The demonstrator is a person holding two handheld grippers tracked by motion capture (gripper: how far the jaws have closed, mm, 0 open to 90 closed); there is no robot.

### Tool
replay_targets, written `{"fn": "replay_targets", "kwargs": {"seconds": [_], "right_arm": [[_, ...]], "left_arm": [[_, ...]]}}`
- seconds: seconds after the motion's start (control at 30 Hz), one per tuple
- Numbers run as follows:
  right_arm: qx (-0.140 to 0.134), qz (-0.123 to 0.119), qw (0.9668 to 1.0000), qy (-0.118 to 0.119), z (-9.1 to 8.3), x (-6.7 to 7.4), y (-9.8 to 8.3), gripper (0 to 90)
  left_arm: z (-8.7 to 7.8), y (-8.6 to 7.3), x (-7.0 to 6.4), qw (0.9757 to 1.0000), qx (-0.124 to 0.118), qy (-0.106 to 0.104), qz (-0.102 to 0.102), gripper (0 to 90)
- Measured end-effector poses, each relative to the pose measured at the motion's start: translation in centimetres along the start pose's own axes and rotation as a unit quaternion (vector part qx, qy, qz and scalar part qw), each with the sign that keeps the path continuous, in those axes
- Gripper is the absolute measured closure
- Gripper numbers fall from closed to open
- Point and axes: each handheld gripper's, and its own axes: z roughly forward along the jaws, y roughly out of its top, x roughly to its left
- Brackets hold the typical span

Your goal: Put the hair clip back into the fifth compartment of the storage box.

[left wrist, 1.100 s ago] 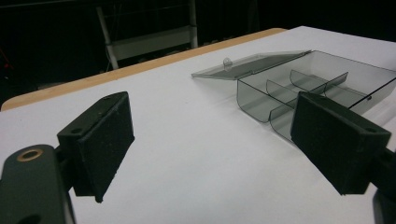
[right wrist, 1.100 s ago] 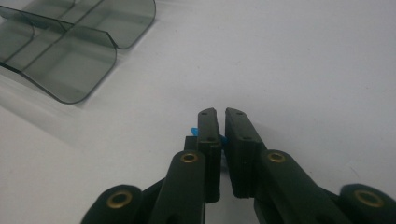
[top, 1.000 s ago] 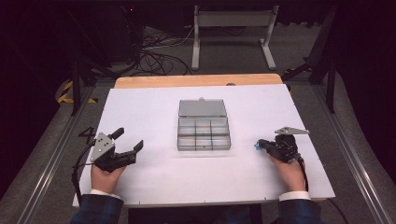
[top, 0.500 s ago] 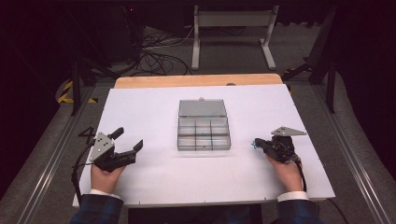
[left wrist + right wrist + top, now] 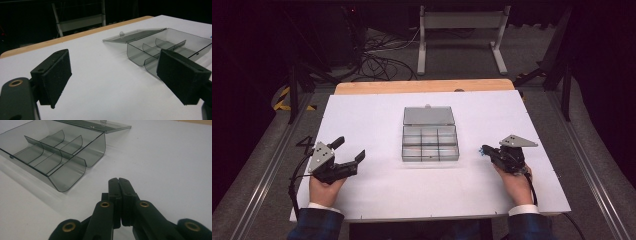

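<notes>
1. Smoke-grey plastic box (image 5: 430, 142) at centre of desk (image 5: 377, 120), between the two hand-held grippers and well apart from each. Lid (image 5: 428, 116) folded flat back on the far side, away from the person; leaves all compartments open from above, likely for loading or picking.
2. Compartments look empty; a small dark speck near the front wall, too small to identify.
3. Left hand-held gripper (image 5: 349, 151) resting on desk at the person's left, jaws spread wide, nothing between the pads (image 5: 56, 77). Aimed at the near-left corner of the box in left gripper view; reads as a ready pose for steadying or moving the box.
4. Right hand-held gripper (image 5: 486, 151) low on desk at the person's right, jaws pressed fully together. In right gripper view no object visible between the pads (image 5: 117, 187). Small blue fleck at the tips in high view; cannot tell what it is.
5. Both grippers mirrored either side of the box, forearms in from the near edge: looks like a start or rest position.
6. Surface: plain white matte sheet, otherwise bare, over a wooden top showing as a strip (image 5: 422, 86) at the far edge.
7. Room: dark; grey floor, cable tangle (image 5: 377, 60) and a white metal stand (image 5: 459, 35) behind the desk.
</notes>
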Motion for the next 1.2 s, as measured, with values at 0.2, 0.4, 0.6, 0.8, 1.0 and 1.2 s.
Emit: {"fn": "replay_targets", "kwargs": {"seconds": [0.2,0.4,0.6,0.8,1.0,1.2], "right_arm": [[-0.007,-0.009,0.9999,-0.002,0.2,0.5,0.3,89.3],[-0.011,-0.020,0.9997,-0.008,0.3,0.8,0.5,89.3],[-0.019,-0.025,0.9994,-0.012,0.4,1.0,0.7,89.3],[-0.028,-0.040,0.9986,-0.020,0.4,1.2,0.8,89.3],[-0.037,-0.050,0.9979,-0.018,0.4,1.5,1.0,89.3],[-0.052,-0.058,0.9969,-0.012,0.2,2.1,1.4,89.3]], "left_arm": [[-0.2,0.0,0.1,0.9999,-0.007,0.008,-0.006,10.7],[-0.1,0.0,0.1,1.0000,-0.007,0.004,-0.005,10.6],[0.0,0.0,0.0,0.9999,-0.010,-0.009,-0.008,10.5],[0.0,0.0,0.0,0.9999,-0.006,-0.009,-0.007,10.1],[0.0,0.0,-0.1,0.9999,-0.006,-0.008,-0.005,10.2],[0.1,0.0,-0.1,0.9999,-0.006,-0.014,-0.006,10.2]]}}
